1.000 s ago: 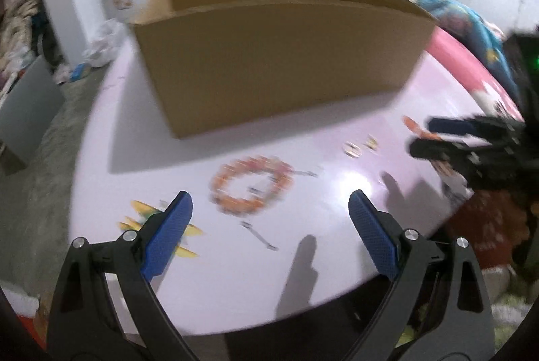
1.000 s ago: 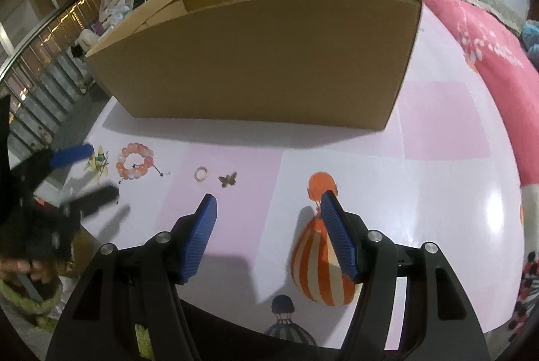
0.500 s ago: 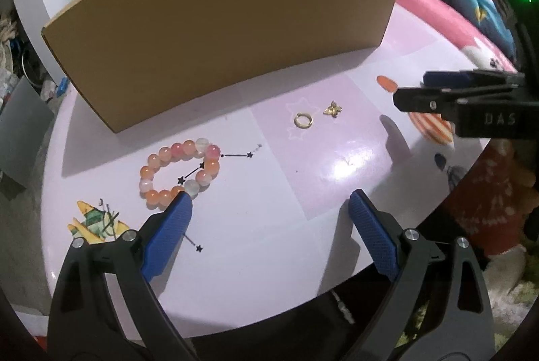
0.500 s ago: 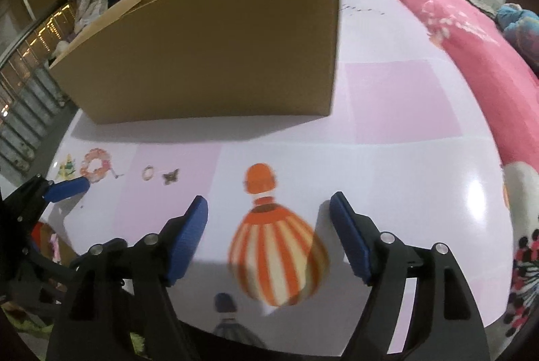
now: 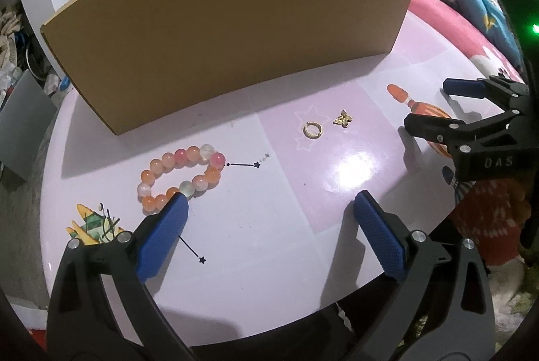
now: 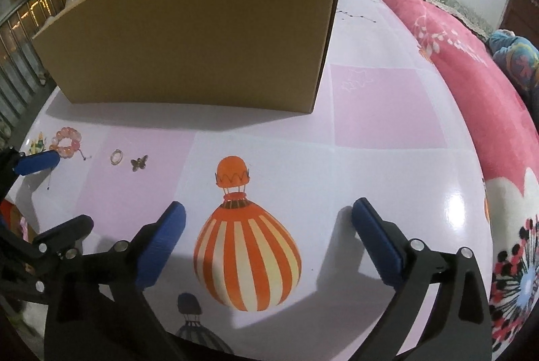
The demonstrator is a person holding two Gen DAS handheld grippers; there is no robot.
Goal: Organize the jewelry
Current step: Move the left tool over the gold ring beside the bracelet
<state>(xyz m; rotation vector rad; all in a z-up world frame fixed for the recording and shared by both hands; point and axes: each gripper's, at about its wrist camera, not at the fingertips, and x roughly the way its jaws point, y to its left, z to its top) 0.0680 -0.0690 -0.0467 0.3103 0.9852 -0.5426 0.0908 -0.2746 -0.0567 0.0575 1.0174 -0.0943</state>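
Observation:
A pink and orange bead bracelet (image 5: 183,177) lies on the pink table (image 5: 269,236), just beyond my left gripper's left fingertip. A gold ring (image 5: 312,129) and a gold butterfly charm (image 5: 343,118) lie further right. My left gripper (image 5: 269,206) is open and empty, low over the table. My right gripper (image 6: 267,216) is open and empty over a printed balloon picture. In the right wrist view the bracelet (image 6: 65,142), ring (image 6: 116,156) and charm (image 6: 139,162) lie at the far left. A tall cardboard box (image 5: 232,27) stands behind the jewelry.
The box (image 6: 202,34) takes up the back of the table. A pink floral blanket (image 6: 471,74) lies along the right side. The right gripper (image 5: 434,104) reaches in from the right in the left wrist view. The table's front edge is close below both grippers.
My left gripper has come lower and closer to the bracelet, which now lies at its left fingertip. My right gripper has opened wider and shifted right and lower over the balloon picture.

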